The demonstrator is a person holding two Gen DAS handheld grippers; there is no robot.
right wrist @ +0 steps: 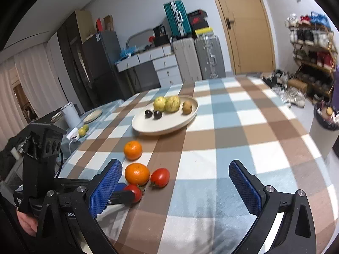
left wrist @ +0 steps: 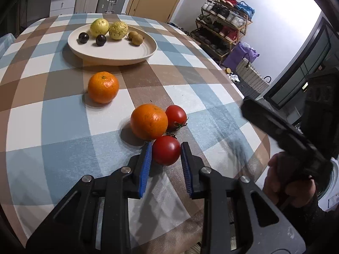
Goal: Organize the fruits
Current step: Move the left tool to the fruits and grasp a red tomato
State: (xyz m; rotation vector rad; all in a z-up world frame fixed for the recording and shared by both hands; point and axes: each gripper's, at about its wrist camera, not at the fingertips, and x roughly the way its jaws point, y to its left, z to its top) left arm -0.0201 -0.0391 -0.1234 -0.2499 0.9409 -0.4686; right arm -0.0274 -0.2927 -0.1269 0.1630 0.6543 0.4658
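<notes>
Straddling near tomato (left wrist: 166,152), left tongs (left wrist: 166,161) gape.

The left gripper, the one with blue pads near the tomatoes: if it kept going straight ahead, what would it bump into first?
The left gripper already has the near tomato between its open pads, so that comes first. Just behind sits the orange, slightly left of the line.
</notes>
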